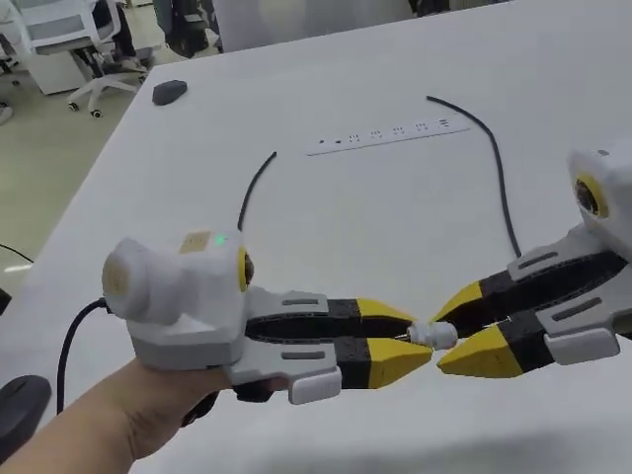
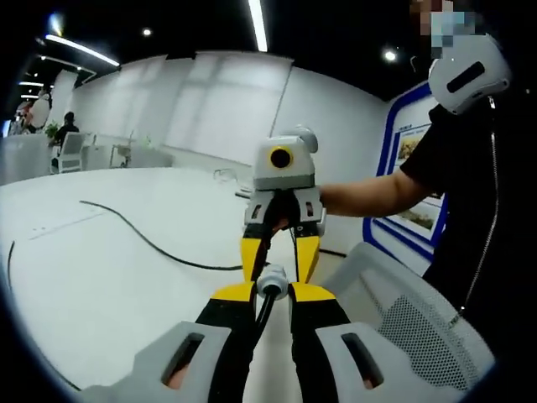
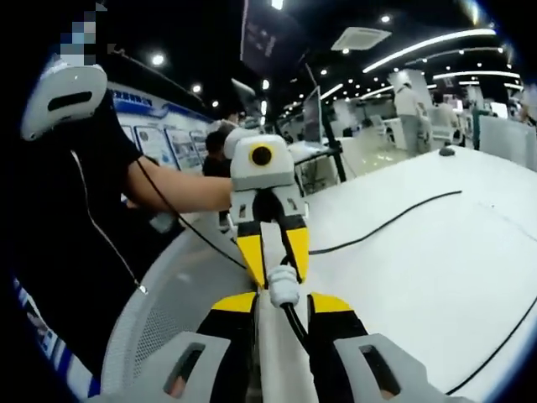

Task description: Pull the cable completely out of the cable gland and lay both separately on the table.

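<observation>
Gland [image 1: 434, 336], small and white, sits low and right of centre in the head view, held above the table [image 1: 395, 217] between two sets of yellow tips that meet nose to nose. The left gripper [image 1: 424, 336] comes in from the lower left, gripped by a hand [image 1: 148, 415]; its jaws are clenched on the gland's left end. The right gripper [image 1: 438, 345] enters from the right edge and its jaws pinch the other end. In the right gripper view the cable [image 3: 293, 321] runs black from the gland down between that gripper's own jaws, so it is not out yet; the left gripper view shows a dark line below the gland too. On the table, a long wire [image 1: 499, 168] curves from upper right down behind the right gripper, and a short wire [image 1: 257, 188] slants at centre left behind the left one; whether either joins the cable cannot be told. A power strip [image 1: 385, 133] lies between their far ends, and a mouse [image 1: 170, 92] rests at the upper left.
</observation>
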